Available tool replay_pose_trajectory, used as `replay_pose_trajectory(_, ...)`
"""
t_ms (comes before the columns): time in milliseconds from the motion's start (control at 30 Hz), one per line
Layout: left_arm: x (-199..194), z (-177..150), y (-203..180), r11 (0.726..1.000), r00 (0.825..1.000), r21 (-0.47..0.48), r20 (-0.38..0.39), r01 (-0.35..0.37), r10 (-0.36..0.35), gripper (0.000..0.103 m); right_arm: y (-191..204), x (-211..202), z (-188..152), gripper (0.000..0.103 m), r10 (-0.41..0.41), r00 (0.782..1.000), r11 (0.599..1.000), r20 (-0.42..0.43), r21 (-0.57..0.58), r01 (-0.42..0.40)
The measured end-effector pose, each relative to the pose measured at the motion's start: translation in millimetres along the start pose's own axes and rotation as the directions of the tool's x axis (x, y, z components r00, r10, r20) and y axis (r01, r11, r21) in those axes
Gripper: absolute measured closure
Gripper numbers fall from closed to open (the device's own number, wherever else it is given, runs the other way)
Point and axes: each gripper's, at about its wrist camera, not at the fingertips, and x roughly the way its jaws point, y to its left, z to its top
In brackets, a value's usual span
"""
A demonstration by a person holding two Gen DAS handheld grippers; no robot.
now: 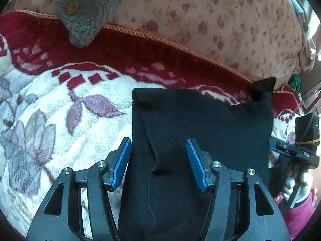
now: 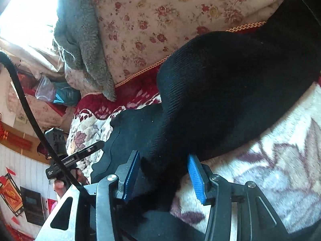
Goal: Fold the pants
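Black pants (image 1: pixel 200 120) lie folded on a plush white and red floral blanket (image 1: pixel 60 120). My left gripper (image 1: pixel 158 140) hovers over their near end, blue pads (image 1: pixel 122 160) spread, the left one at the cloth's left edge, and nothing is pinched. In the right wrist view the pants (image 2: pixel 230 90) rise in a thick rounded fold. My right gripper (image 2: pixel 163 154) stands open around a bunch of that cloth, with white blanket showing beside the right pad (image 2: pixel 196 178). Each gripper shows at the edge of the other's view: the right gripper (image 1: pixel 291 152), the left gripper (image 2: pixel 76 158).
A grey fluffy garment (image 1: pixel 80 10) with a yellow button lies at the back on a rose-patterned quilt (image 1: pixel 220 20). A black cable (image 2: pixel 30 110) crosses the left side. A hand (image 2: pixel 60 184) holds the left gripper's handle. Clutter and wall decorations sit beyond the bed's edge.
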Motion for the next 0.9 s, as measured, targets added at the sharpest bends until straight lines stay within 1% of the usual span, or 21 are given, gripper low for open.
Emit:
replay_pose_trajectory(33, 6, 1, 0, 1.000, 1.000, -0.003, -0.016, 0.002, -0.002, 0.047, 0, 1, 0, 0.056, -0.002, 1.000, 1.000, -0.002, 0.000, 0.002)
replay_pose_trajectory(100, 11, 3, -1, 1.000, 1.000, -0.003, -0.016, 0.002, -0.002, 0.047, 1, 5, 4, 0.056, -0.001, 1.000, 1.000, -0.002, -0.003, 0.001)
replay_pose_trajectory(167, 14, 3, -7, 0.999, 1.000, 0.038, -0.004, -0.024, 0.024, 0.047, 2, 9, 5, 0.056, 0.000, 1.000, 1.000, -0.003, -0.014, 0.000)
replay_pose_trajectory(200, 14, 2, -10, 0.997, 0.999, 0.069, -0.001, -0.046, 0.046, 0.057, 3, 11, 5, 0.055, 0.005, 1.000, 1.000, -0.001, -0.030, -0.005)
replay_pose_trajectory(233, 15, 0, -15, 0.990, 0.996, 0.106, 0.013, -0.090, 0.089, 0.073, 5, 13, 6, 0.055, 0.006, 1.000, 0.999, 0.004, -0.054, -0.006)
replay_pose_trajectory(267, 13, -1, -17, 0.985, 0.994, 0.130, 0.033, -0.111, 0.108, 0.077, 7, 14, 6, 0.056, 0.006, 1.000, 0.997, 0.009, -0.072, -0.006)
replay_pose_trajectory(300, 11, -2, -19, 0.983, 0.992, 0.138, 0.050, -0.120, 0.114, 0.084, 10, 16, 6, 0.060, 0.004, 1.000, 0.996, 0.013, -0.093, -0.003)
replay_pose_trajectory(333, 6, -1, -20, 0.982, 0.990, 0.132, 0.068, -0.131, 0.123, 0.092, 13, 18, 7, 0.060, 0.001, 1.000, 0.993, 0.016, -0.118, 0.001)
replay_pose_trajectory(400, -2, 1, -18, 0.983, 0.987, 0.120, 0.099, -0.140, 0.129, 0.094, 21, 23, 9, 0.065, -0.001, 1.000, 0.988, 0.023, -0.156, 0.004)
replay_pose_trajectory(467, -16, 6, -15, 0.983, 0.980, 0.103, 0.151, -0.149, 0.133, 0.095, 28, 28, 15, 0.066, 0.012, 1.000, 0.985, 0.026, -0.171, -0.007)
replay_pose_trajectory(567, -34, 13, -7, 0.976, 0.959, 0.079, 0.219, -0.201, 0.180, 0.097, 39, 34, 25, 0.066, 0.037, 0.998, 0.983, 0.048, -0.179, -0.027)
replay_pose_trajectory(600, -39, 13, -2, 0.974, 0.951, 0.064, 0.236, -0.219, 0.198, 0.100, 43, 37, 29, 0.066, 0.046, 0.997, 0.983, 0.056, -0.182, -0.035)
replay_pose_trajectory(667, -49, 12, 11, 0.968, 0.936, 0.024, 0.261, -0.249, 0.234, 0.100, 47, 42, 34, 0.066, 0.063, 0.995, 0.983, 0.071, -0.177, -0.050)
replay_pose_trajectory(733, -53, 8, 23, 0.961, 0.926, 0.005, 0.269, -0.275, 0.264, 0.100, 48, 49, 38, 0.066, 0.079, 0.993, 0.985, 0.087, -0.162, -0.064)
replay_pose_trajectory(767, -52, 4, 30, 0.959, 0.924, -0.010, 0.263, -0.284, 0.277, 0.100, 46, 56, 40, 0.066, 0.073, 0.994, 0.987, 0.077, -0.150, -0.061)
replay_pose_trajectory(833, -43, -3, 35, 0.952, 0.925, -0.015, 0.233, -0.306, 0.301, 0.100, 39, 69, 40, 0.066, 0.040, 0.999, 0.994, 0.035, -0.105, -0.037)
replay_pose_trajectory(900, -36, -11, 37, 0.951, 0.927, -0.011, 0.218, -0.310, 0.305, 0.099, 39, 66, 37, 0.066, 0.055, 0.998, 0.995, 0.039, -0.091, -0.051)
